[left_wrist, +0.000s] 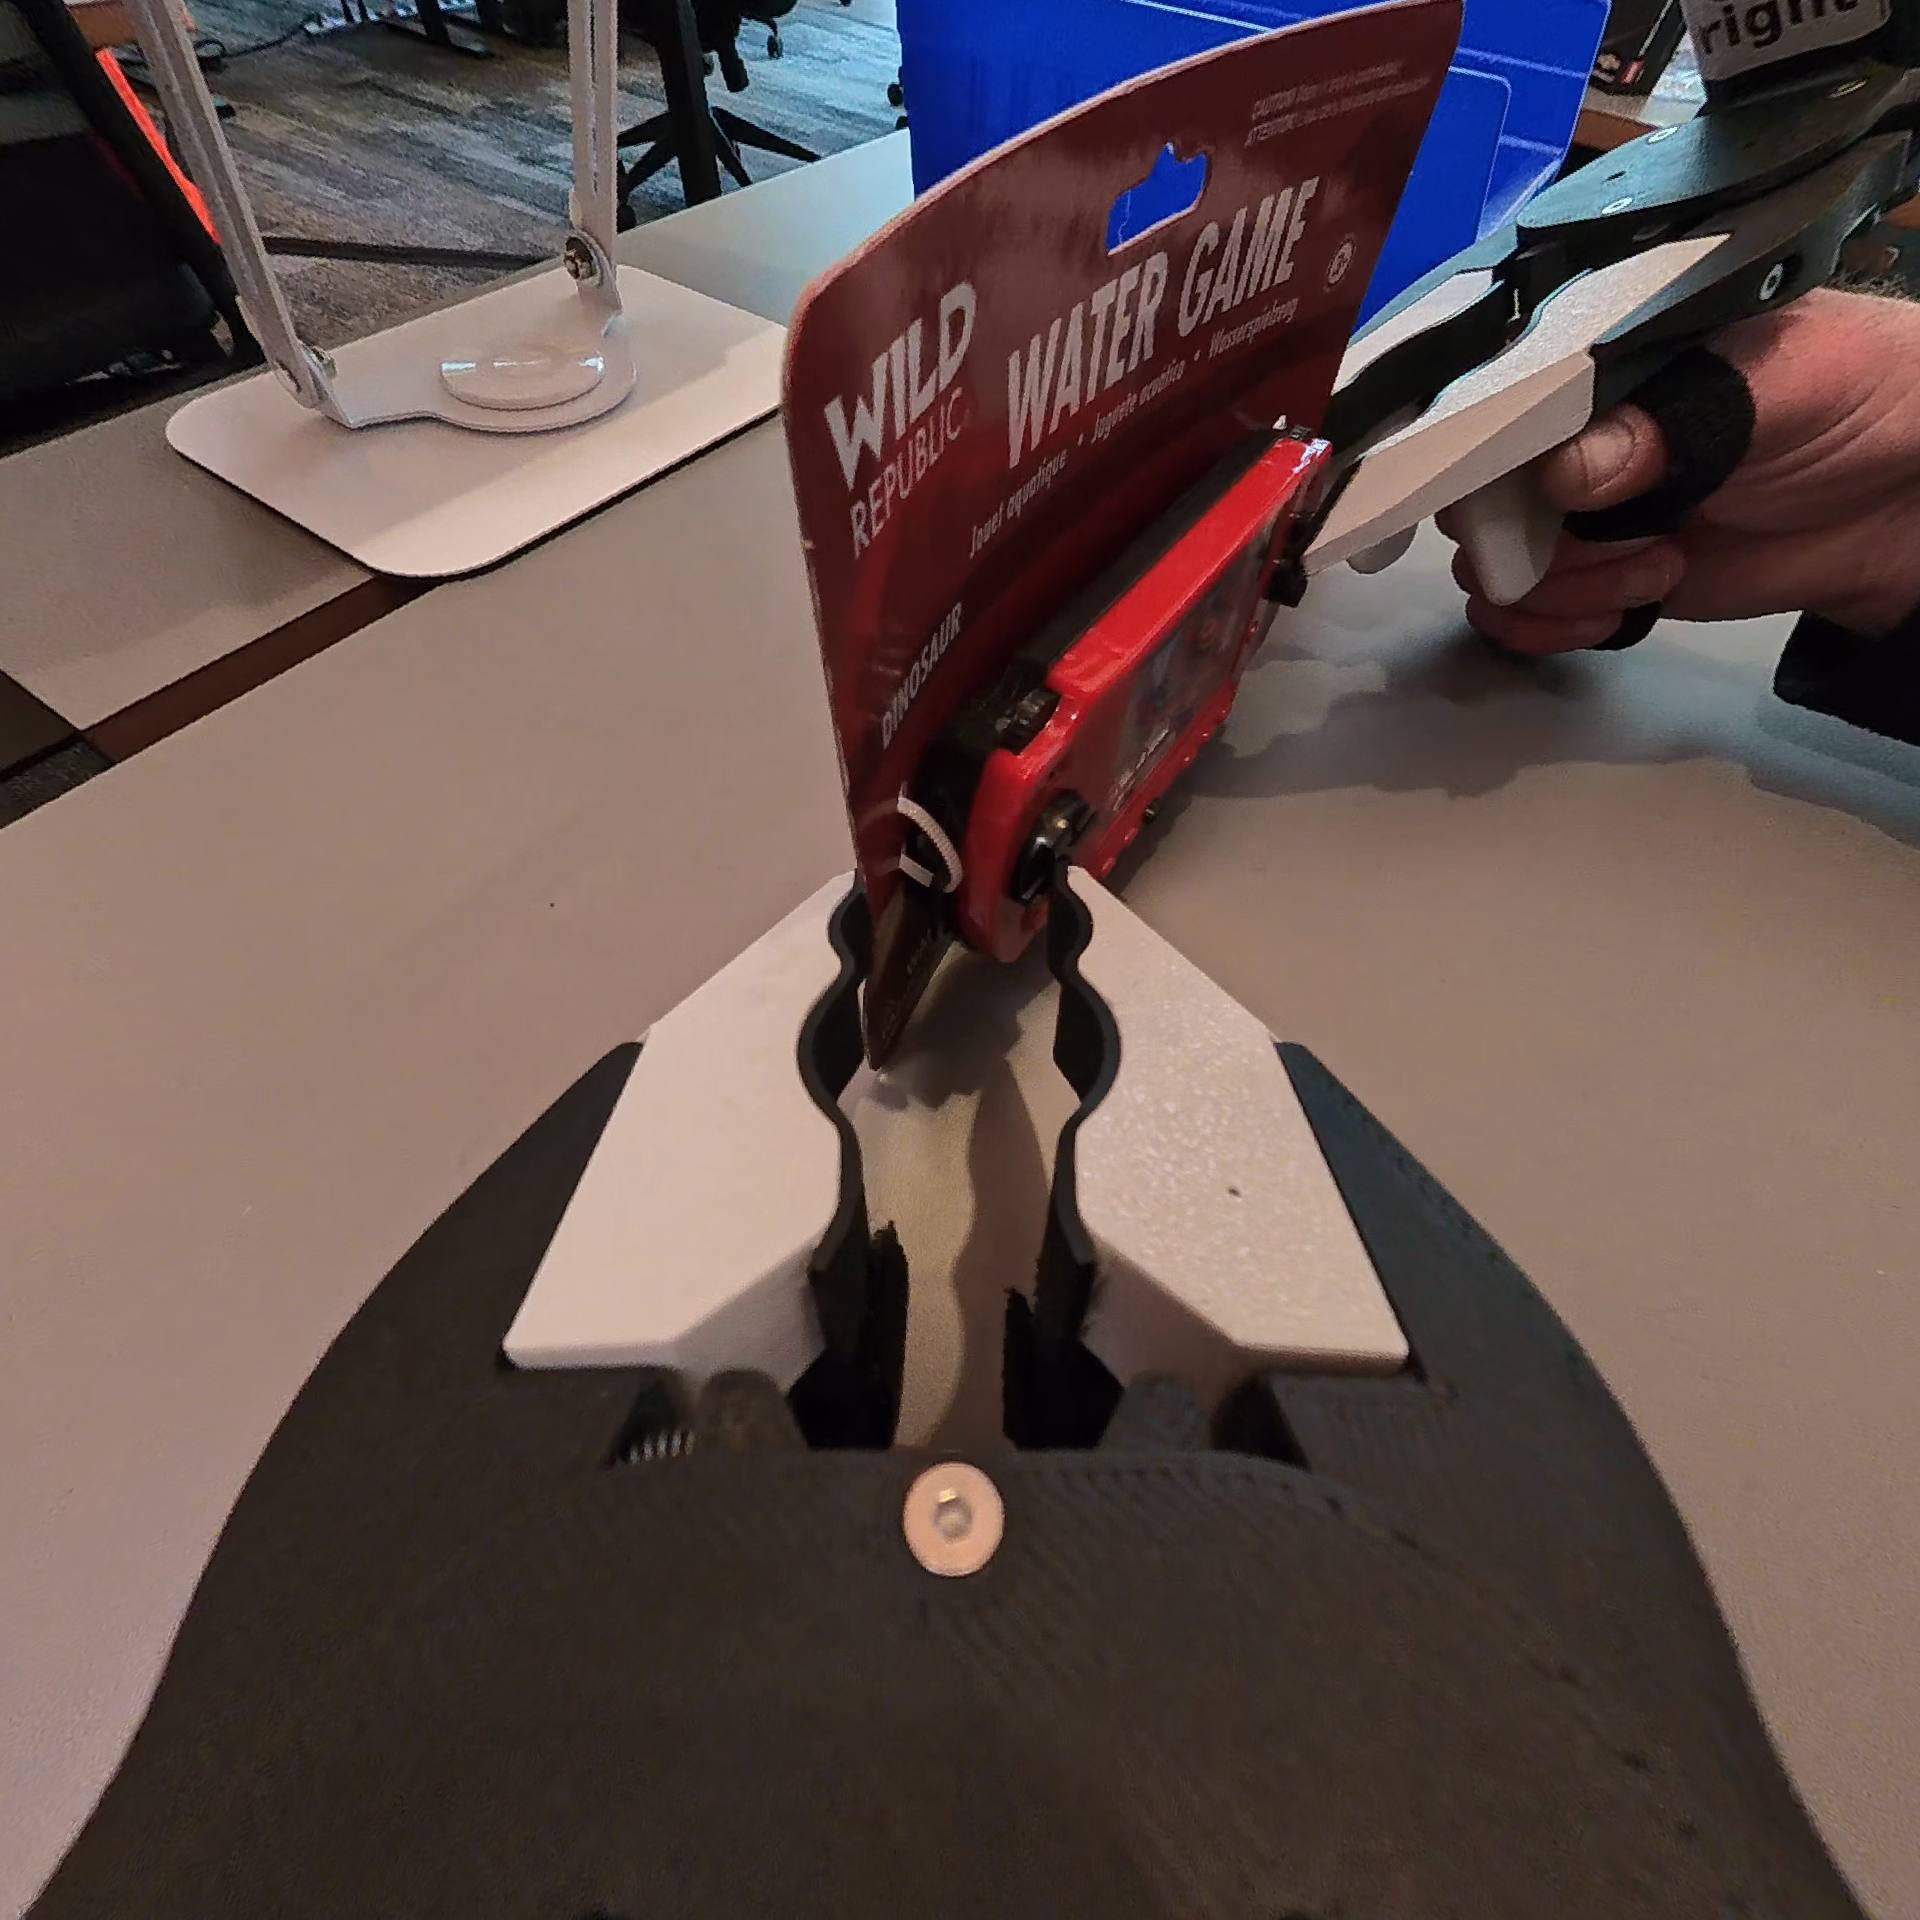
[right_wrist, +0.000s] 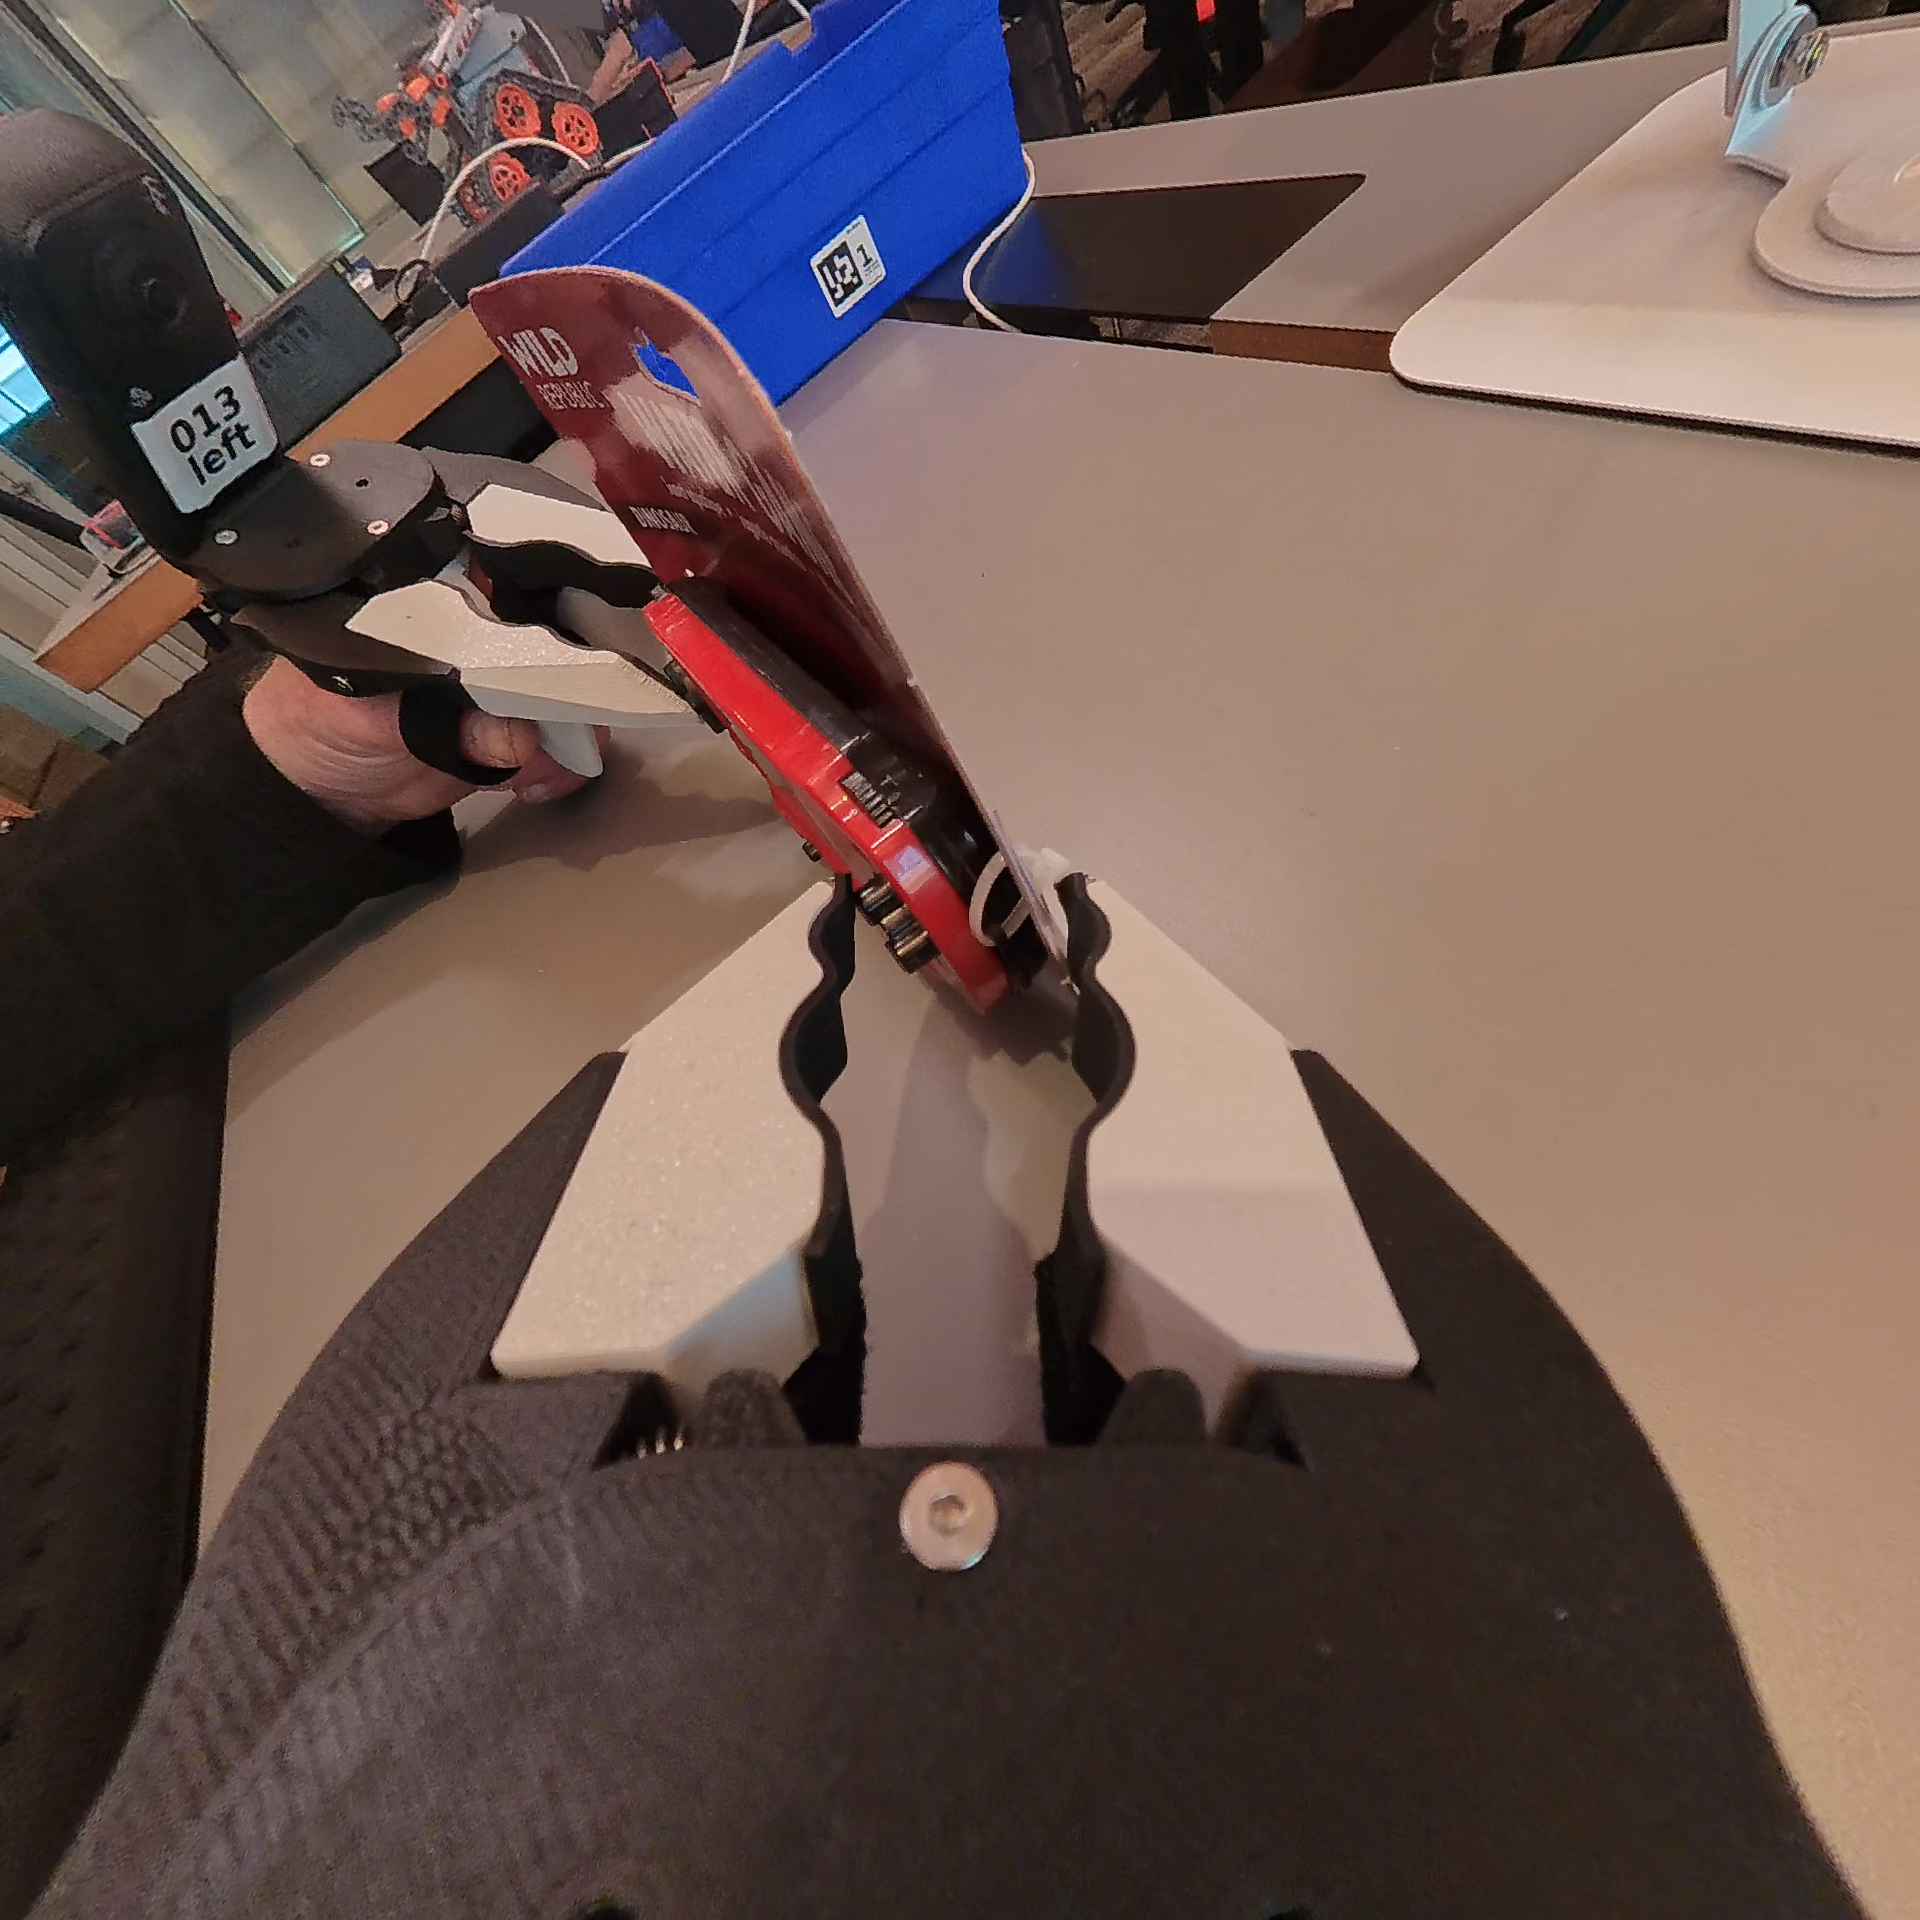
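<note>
A red handheld toy (left_wrist: 1132, 665) is tied with white zip ties to a dark red cardboard backing card (left_wrist: 1091, 343). The package stands tilted on edge on the grey table (left_wrist: 416, 935). My left gripper (left_wrist: 961, 914) is shut on its near lower corner, one finger on the card, the other on the toy. My right gripper (left_wrist: 1304, 509), in a person's hand (left_wrist: 1787, 488), grips the far end. In the right wrist view, my right gripper (right_wrist: 956, 935) is shut on the toy (right_wrist: 800, 748) and card (right_wrist: 727, 488), and my left gripper (right_wrist: 675, 644) clamps the opposite end.
A white stand on a flat white base plate (left_wrist: 468, 436) sits at the table's far left; it also shows in the right wrist view (right_wrist: 1662, 312). A blue bin (right_wrist: 810, 187) stands behind the package. Office chairs and other desks lie beyond the table edge.
</note>
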